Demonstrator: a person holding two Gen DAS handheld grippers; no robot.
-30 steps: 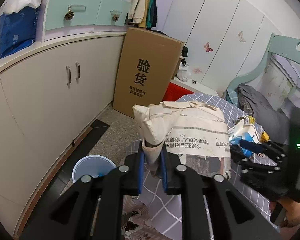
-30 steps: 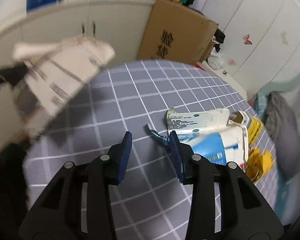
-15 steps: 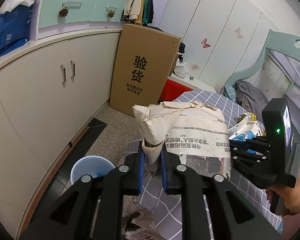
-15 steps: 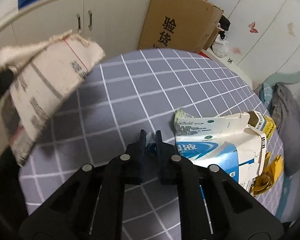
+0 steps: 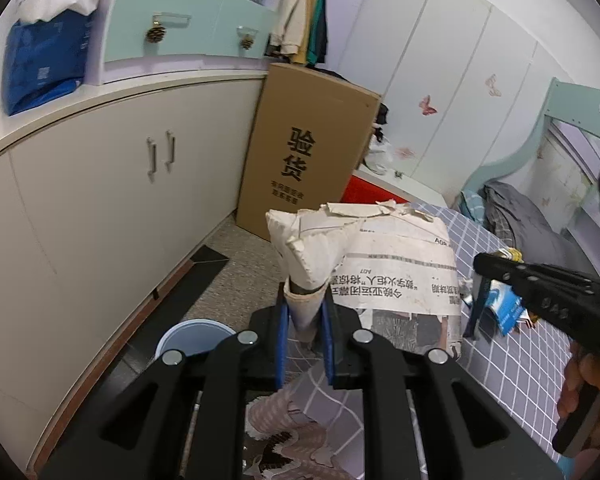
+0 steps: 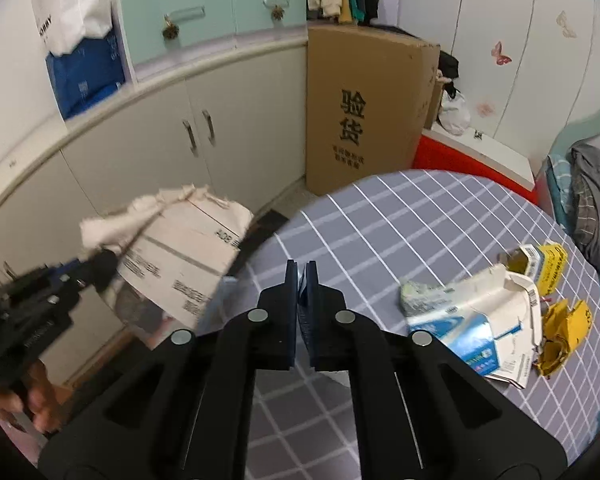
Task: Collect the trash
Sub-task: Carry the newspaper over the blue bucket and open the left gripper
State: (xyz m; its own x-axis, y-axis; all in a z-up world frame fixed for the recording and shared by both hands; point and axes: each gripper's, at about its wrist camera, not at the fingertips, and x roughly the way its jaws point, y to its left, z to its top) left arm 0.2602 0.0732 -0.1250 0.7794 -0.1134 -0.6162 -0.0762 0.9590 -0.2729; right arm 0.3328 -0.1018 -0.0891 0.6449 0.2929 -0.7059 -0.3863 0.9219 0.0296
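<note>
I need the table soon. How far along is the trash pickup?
Nothing looks binned yet: the visible part of the bucket on the floor looks empty. In hand: the left gripper is shut on a newspaper, and the right gripper jaws have just closed on a small blue scrap. Left on the table: a torn blue-and-white carton and crumpled yellow boxes.

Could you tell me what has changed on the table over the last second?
The right gripper has just closed on the small blue wrapper that lay beside the torn carton, and lifted it off the checked tablecloth. The left gripper still clamps the newspaper; the carton and yellow scraps have not moved.
</note>
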